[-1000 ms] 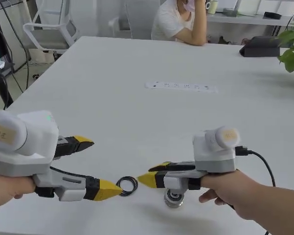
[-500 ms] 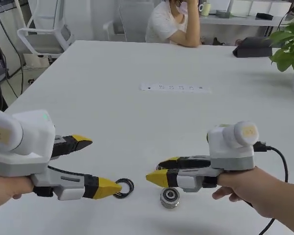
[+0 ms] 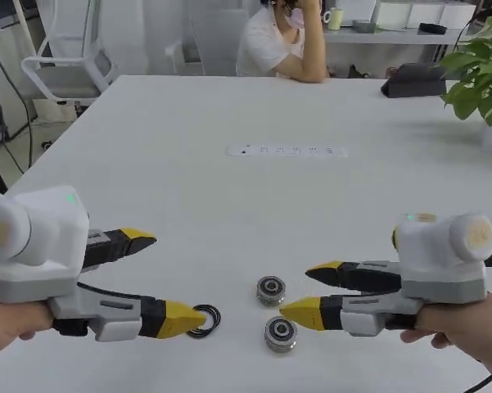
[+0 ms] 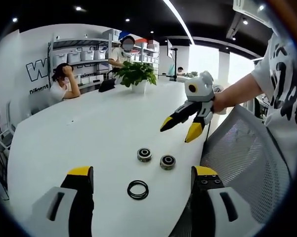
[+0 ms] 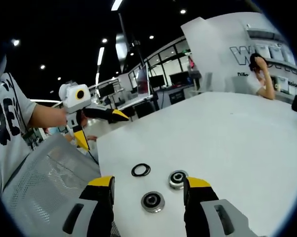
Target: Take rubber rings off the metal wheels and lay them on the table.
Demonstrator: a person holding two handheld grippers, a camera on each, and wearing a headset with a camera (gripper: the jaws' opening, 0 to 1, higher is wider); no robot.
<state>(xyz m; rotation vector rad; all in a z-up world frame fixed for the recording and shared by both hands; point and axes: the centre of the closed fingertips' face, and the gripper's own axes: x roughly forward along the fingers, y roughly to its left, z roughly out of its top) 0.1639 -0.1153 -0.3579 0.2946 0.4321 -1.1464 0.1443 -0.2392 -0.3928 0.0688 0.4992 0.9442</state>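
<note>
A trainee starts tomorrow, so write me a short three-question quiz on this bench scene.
1. How many metal wheels lie on the table? A one, B two, C four.
2. True or false: the right tongs are shut on a wheel.
3. Fill in: the black rubber rings lie nearest the ____ tongs.
Key: 1 B. 2 false, they are open and hold nothing. 3 the left tongs.
</note>
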